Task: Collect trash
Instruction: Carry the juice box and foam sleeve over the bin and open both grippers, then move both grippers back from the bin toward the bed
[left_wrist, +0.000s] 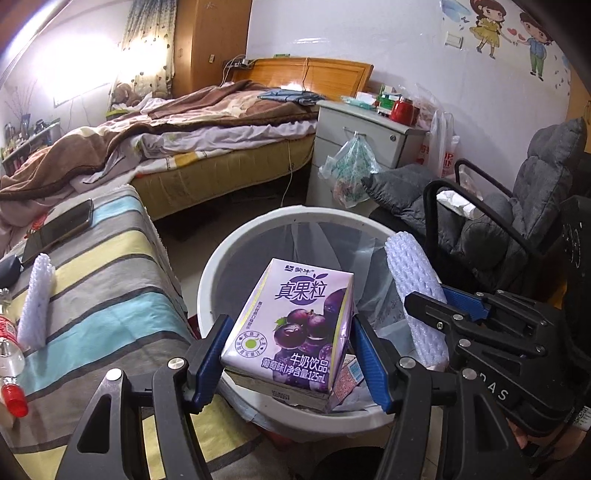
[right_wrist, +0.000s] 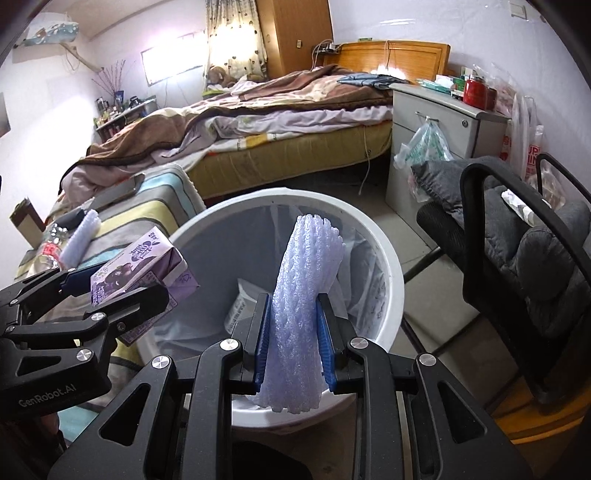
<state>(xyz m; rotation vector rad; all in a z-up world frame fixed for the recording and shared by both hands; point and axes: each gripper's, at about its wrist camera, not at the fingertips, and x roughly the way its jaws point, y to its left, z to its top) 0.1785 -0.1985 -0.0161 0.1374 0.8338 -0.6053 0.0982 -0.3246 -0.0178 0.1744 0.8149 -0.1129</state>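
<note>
My left gripper (left_wrist: 291, 350) is shut on a purple grape milk carton (left_wrist: 291, 328) and holds it over the white trash bin (left_wrist: 236, 251), which has a clear liner. My right gripper (right_wrist: 293, 332) is shut on a white foam net sleeve (right_wrist: 306, 288), held upright over the same bin (right_wrist: 384, 258). The carton (right_wrist: 136, 269) and left gripper show at the left of the right wrist view; the sleeve (left_wrist: 413, 291) and right gripper show at the right of the left wrist view. A carton and paper scraps (right_wrist: 243, 306) lie inside the bin.
A striped-cloth table (left_wrist: 110, 295) stands left of the bin with another foam sleeve (left_wrist: 37, 299), a plastic bottle (left_wrist: 9, 358) and a phone (left_wrist: 62, 225). A grey padded chair (left_wrist: 517, 221) stands at right. A bed (left_wrist: 184, 147) and nightstand (left_wrist: 354, 147) are behind.
</note>
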